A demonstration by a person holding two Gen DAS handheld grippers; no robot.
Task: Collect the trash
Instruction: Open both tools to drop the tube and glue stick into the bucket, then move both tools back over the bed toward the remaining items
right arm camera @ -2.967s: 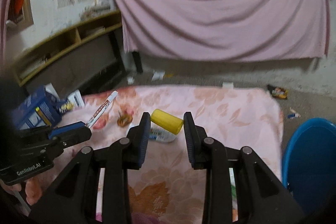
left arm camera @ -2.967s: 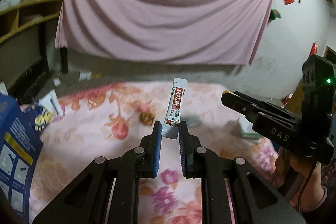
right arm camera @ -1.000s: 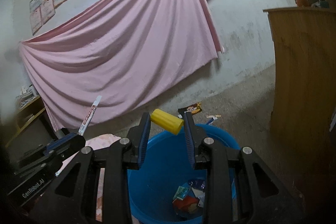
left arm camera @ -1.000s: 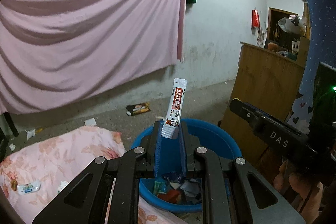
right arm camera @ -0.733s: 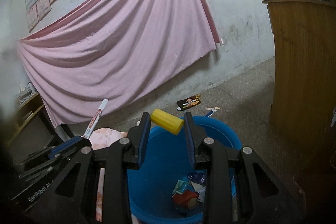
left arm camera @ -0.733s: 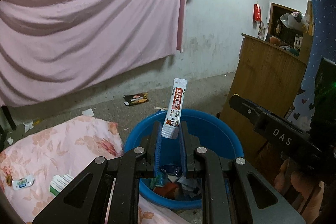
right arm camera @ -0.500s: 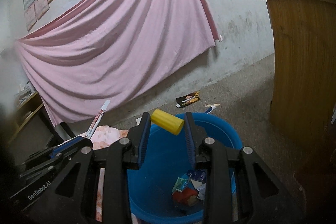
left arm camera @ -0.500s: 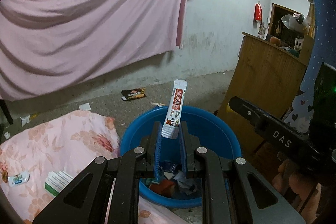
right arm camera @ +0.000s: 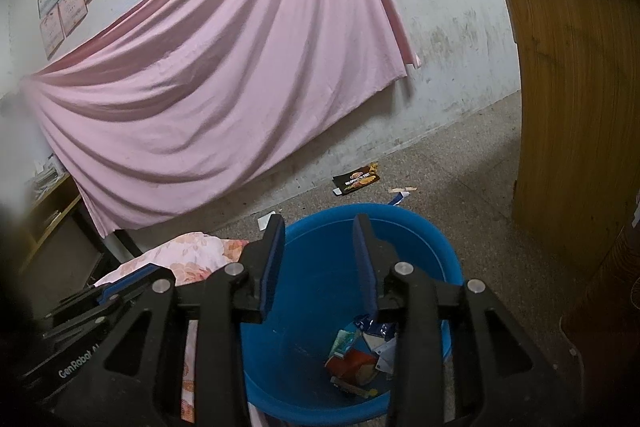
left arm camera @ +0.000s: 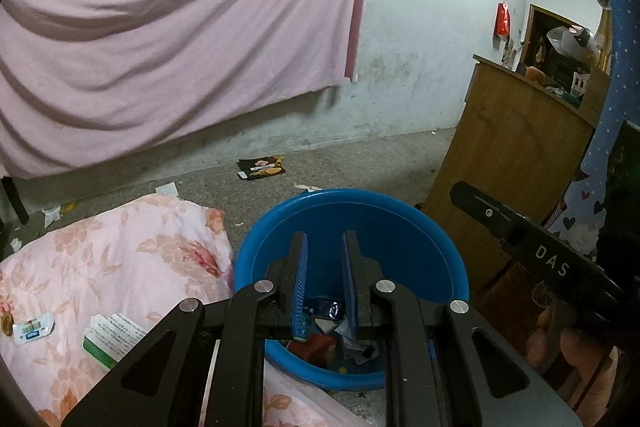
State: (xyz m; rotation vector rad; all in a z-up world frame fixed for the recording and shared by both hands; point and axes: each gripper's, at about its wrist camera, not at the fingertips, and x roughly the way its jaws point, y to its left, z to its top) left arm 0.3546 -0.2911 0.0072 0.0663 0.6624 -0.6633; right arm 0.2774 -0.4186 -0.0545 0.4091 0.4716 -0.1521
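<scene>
Both grippers hung over the blue plastic basin, each with its jaws spread and nothing between them: the left gripper over the near part of the bowl, the right gripper angled down into it. The collected trash, a heap of crumpled wrappers and small packets, lay at the bottom of the basin against its right side. Judging from this, the drop was the step in hand, and doing it well meant opening squarely above the middle of the bowl, clear of the rim, and lifting straight out so the fingers snagged nothing. Just beside the basin, on the floral quilt, a green-edged leaflet and a small white-and-blue packet lay uncollected. Farther off on the concrete floor a dark snack wrapper lay near the foot of the pink curtain.
</scene>
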